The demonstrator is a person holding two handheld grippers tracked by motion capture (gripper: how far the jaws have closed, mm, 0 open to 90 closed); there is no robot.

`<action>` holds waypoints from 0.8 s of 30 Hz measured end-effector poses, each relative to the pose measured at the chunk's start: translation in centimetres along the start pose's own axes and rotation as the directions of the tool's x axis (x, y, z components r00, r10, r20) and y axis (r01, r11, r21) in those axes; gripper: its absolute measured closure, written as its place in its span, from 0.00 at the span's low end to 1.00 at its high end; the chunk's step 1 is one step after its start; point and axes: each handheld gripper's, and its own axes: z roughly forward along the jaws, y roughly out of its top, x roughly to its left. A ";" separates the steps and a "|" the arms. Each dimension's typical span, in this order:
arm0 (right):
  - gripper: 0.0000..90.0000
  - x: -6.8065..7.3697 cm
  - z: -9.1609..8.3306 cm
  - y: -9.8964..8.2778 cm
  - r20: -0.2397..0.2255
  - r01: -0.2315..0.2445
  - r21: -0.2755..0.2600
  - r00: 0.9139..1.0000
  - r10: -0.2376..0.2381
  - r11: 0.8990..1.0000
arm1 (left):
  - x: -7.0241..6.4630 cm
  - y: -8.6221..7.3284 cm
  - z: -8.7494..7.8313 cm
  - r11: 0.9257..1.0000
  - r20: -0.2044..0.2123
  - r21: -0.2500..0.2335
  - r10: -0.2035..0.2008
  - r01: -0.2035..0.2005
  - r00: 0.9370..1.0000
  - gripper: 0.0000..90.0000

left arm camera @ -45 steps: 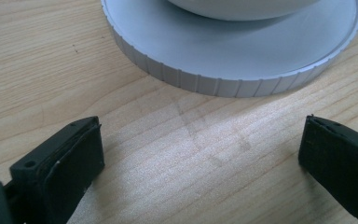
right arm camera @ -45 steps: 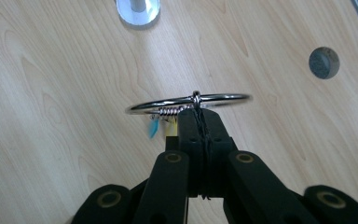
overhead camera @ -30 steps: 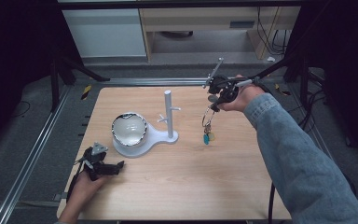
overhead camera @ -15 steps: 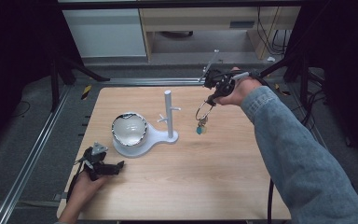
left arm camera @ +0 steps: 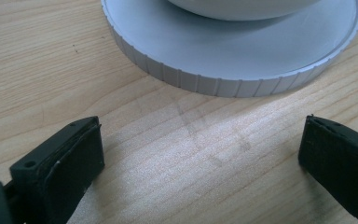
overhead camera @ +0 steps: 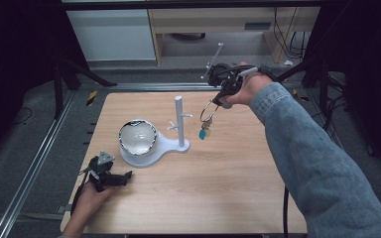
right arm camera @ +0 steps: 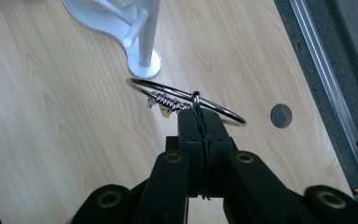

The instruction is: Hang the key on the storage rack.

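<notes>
Wooden table point(overhead camera: 218, 183), right hand-held gripper point(right arm camera: 199, 122) pinching silver bangle point(right arm camera: 214, 106) (dangling charms), left hand-held gripper point(left arm camera: 200, 158) open.

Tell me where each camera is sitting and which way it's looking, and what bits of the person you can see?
High view: sits above the person's side, looking forward and down at the table; shows both forearms, the left gripper and right gripper.
Left gripper view: rides the left gripper low over the wood, facing the white stand's base; shows its open jaws.
Right gripper view: rides the raised right gripper, looking down; jaws shut on the bracelet.
Shared: high and right gripper views both show the bracelet and post.
</notes>
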 end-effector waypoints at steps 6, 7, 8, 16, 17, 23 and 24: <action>0.99 0.4 -1.1 1.0 0.006 0.019 -0.010 1.000 -0.019 1.000 | 0.0 0.0 0.0 1.000 0.000 0.000 0.000 0.000 1.000 0.00; 0.99 0.5 -1.3 1.2 0.007 0.018 -0.007 1.000 -0.018 1.000 | 0.0 0.0 0.0 1.000 0.000 0.000 0.000 0.000 1.000 0.00; 0.99 0.6 -1.5 1.3 0.011 0.024 -0.005 1.000 -0.024 1.000 | 0.0 0.0 0.0 1.000 0.000 0.000 0.000 0.000 1.000 0.00; 0.99 1.5 -2.3 2.4 0.014 0.056 -0.008 0.998 -0.056 0.998 | 0.0 0.0 0.0 1.000 0.001 0.000 0.000 0.000 1.000 0.00; 0.99 1.6 -2.3 2.5 0.014 0.062 -0.008 0.998 -0.062 0.998 | 0.0 0.0 0.0 1.000 0.000 0.000 0.000 0.000 1.000 0.00; 0.99 1.9 -1.4 3.1 0.004 0.072 0.004 0.997 -0.072 0.997 | 0.0 0.0 0.0 1.000 0.000 0.000 0.000 0.000 1.000 0.00; 0.99 2.0 -0.9 3.4 0.002 0.076 0.012 0.997 -0.076 0.997 | 0.0 0.0 0.0 1.000 0.000 0.000 0.000 0.000 1.000 0.00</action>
